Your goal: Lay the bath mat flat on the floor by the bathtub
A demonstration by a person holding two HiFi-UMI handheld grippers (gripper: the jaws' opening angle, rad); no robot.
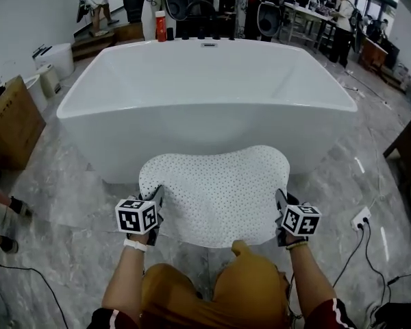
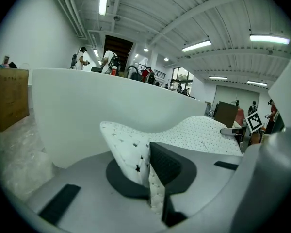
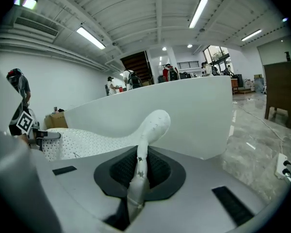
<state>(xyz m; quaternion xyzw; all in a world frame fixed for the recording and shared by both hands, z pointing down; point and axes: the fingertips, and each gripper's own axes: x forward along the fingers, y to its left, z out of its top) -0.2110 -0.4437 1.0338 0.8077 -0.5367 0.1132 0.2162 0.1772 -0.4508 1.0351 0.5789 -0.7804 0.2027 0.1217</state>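
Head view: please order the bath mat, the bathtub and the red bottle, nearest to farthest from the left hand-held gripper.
1. Bath mat, held in the left hand-held gripper itself.
2. Bathtub, just beyond the mat.
3. Red bottle, on the tub's far rim, left side.

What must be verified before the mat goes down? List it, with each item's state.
1. Hold of the left gripper on the bath mat: ok, shut on its edge.
2. Hold of the right gripper on the opposite edge: ok, shut on it.
3. Mat spread open between the grippers, no fold: ok.
4. Mat in front of the bathtub wall: ok.
5. Floor beneath the mat free of things: cannot tell, the mat hides it.
6. Power strip apart from the mat: ok.
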